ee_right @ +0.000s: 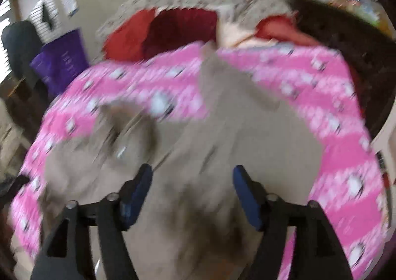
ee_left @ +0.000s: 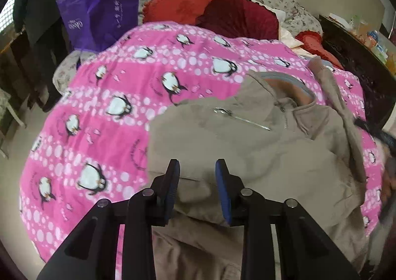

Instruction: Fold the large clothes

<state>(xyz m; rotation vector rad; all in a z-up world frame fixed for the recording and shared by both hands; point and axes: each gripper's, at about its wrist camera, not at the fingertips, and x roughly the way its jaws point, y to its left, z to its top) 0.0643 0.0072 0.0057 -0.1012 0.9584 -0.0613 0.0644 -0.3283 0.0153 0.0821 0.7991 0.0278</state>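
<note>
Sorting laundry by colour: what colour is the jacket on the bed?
Beige-tan jacket, clearest in the left wrist view.

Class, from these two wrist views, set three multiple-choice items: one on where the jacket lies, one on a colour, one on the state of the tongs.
1. The beige jacket lies on:
A. the pink penguin blanket
B. the floor
C. a chair

2. The bag beyond the bed is:
A. green
B. purple
C. yellow

3. The left tongs are:
A. shut on the jacket
B. open above the jacket
C. out of view

Key: 1 A, pink blanket shows all round the jacket; 2 B, plainly purple; 3 B, a gap with nothing gripped shows between the blue pads.
</note>
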